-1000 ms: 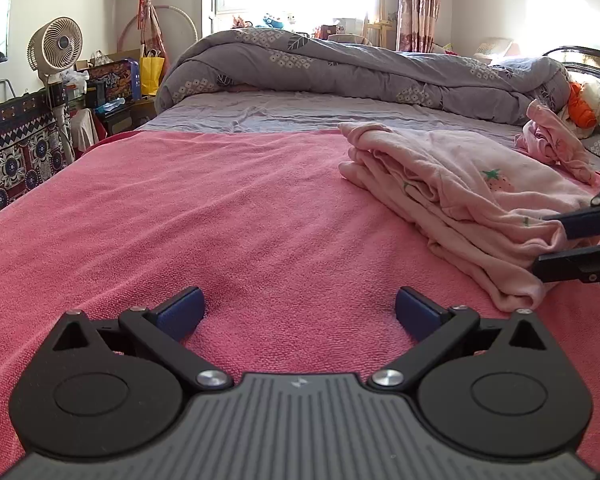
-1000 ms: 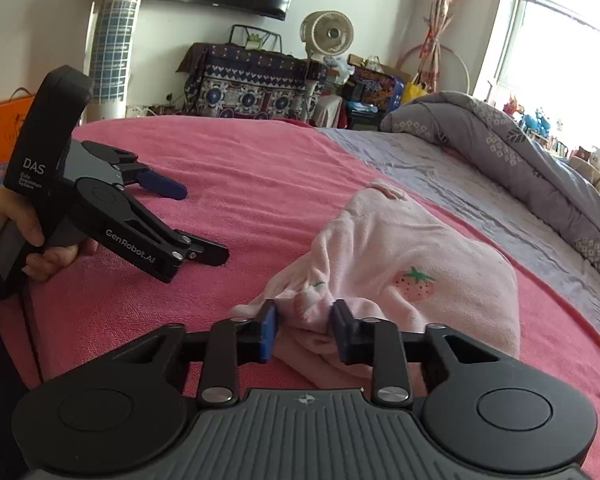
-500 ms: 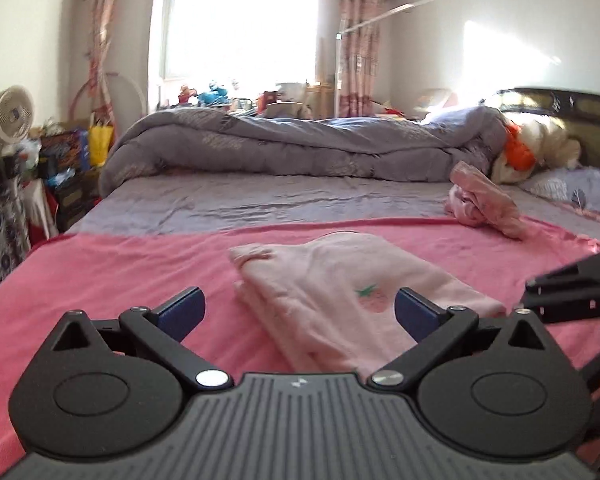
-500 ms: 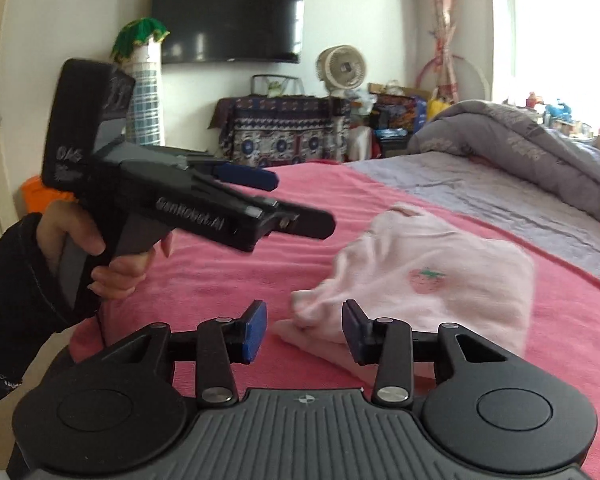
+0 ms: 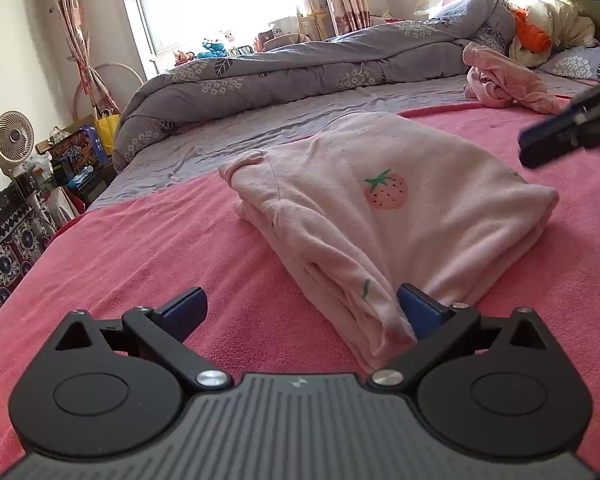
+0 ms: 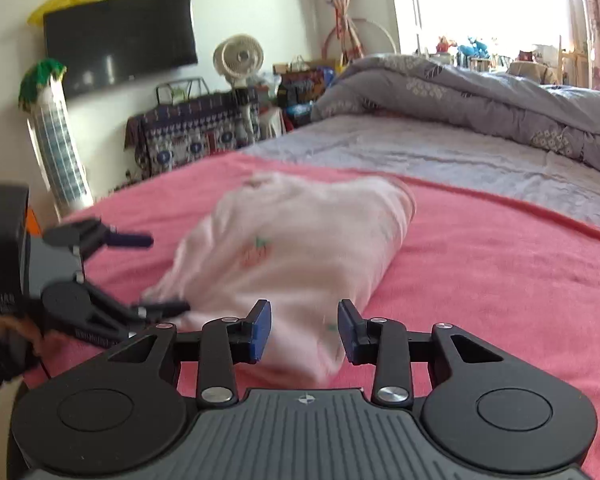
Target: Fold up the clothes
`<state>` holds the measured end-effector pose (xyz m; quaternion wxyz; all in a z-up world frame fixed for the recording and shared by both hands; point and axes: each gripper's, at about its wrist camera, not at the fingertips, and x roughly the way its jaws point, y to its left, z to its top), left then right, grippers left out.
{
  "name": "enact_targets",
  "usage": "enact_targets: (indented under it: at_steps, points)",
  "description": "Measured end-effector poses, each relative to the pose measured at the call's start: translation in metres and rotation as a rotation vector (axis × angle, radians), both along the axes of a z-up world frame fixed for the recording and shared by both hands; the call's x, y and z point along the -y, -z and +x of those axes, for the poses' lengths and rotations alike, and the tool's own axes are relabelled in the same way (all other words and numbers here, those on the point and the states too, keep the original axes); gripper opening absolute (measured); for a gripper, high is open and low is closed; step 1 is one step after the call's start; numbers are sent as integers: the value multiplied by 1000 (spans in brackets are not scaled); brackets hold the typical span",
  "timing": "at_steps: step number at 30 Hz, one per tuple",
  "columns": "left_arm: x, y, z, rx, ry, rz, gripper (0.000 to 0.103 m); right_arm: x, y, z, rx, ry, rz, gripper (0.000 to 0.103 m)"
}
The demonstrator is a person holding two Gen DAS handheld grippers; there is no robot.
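1. Here the folded pink garment (image 5: 384, 216) lies on the red blanket (image 5: 148, 248), its long axis running from near to far-left in the left wrist view.
2. The left gripper (image 5: 300, 312) is spread wide, the garment's near corner beside its right finger, nothing pinched.
3. The right gripper (image 6: 304, 330), having just narrowed slightly, is parted around a near edge, pads seemingly not pressing; the blur leaves some doubt.
4. Both sit at near corners, about equally close.
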<state>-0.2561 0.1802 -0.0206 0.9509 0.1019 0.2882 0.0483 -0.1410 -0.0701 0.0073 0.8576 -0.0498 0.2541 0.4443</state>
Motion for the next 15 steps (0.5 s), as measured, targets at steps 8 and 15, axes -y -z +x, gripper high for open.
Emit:
enact_targets:
  at_steps: [8,15]
  points:
    - [-19,1,-12,-8,-41,-155,103,-95,55,64,43,-13,-152,42]
    - [-18,-40,-24,60,-55,-192,98,-70,43,58,-3,-13,-86,46]
